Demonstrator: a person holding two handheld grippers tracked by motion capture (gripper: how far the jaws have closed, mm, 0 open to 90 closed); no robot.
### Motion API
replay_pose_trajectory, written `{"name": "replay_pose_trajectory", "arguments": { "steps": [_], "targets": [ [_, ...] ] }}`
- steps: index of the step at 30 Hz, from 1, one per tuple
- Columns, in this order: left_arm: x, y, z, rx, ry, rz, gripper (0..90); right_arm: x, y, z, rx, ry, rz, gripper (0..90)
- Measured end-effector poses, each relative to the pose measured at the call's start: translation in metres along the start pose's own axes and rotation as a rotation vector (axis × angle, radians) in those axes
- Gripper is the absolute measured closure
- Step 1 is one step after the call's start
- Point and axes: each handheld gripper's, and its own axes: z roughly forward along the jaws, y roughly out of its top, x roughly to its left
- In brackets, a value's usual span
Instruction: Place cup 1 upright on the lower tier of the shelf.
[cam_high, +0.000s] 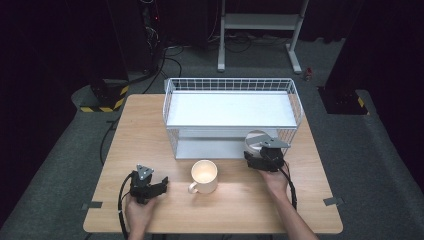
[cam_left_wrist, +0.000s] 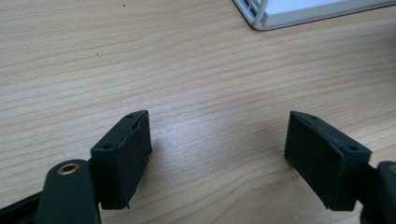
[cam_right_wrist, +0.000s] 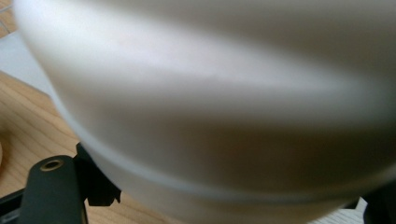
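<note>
A pale, round cup or bowl (cam_high: 256, 140) sits between the fingers of the right gripper (cam_high: 260, 152), at the front right corner of a white wire rack (cam_high: 230, 82) on the wooden table (cam_high: 150, 115). Seen from the high view, this pale vessel lies just ahead of the right hand, touching or nearly touching the rack's lower shelf; whether it rests on that shelf or is carried just clear of it cannot be told. The right fingers appear clasped around its wall, spread wide to fit it.

The right gripper view gives the close reading: the vessel's curved pale wall (cam_right_wrist: 224, 102) presses right up against the camera, blurred, with one black finger (cam_right_wrist: 95, 182) tucked at its lower left side. A sliver of table and a pale rack edge show at the left border.

A cream mug (cam_high: 204, 176) with its handle pointing towards the person stands on the table just in front of the rack, between the two hands and somewhat nearer the left gripper (cam_high: 150, 186).

The left gripper rests low, well to the left of the rack's front. In the left gripper view its fingers (cam_left_wrist: 122, 156) stand apart with nothing between them, bare wood grain below, and a corner of the rack (cam_left_wrist: 261, 18) at the top right. The coming move likely turns on easing the vessel into the rack's lower shelf.
</note>
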Motion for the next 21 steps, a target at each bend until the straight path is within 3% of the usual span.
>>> {"name": "replay_pose_trajectory", "arguments": {
  "steps": [11, 21],
  "targets": [
    [0.000, 0.000, 0.000, 0.007, -0.004, 0.007, 22.3, -0.005, 0.007, 0.011, 0.007, -0.037, 0.003, 18.7],
    [0.000, 0.000, 0.000, 0.007, -0.003, 0.008, 22.2, -0.009, 0.007, 0.015, -0.013, -0.041, 0.005, 18.5]
  ]
}}
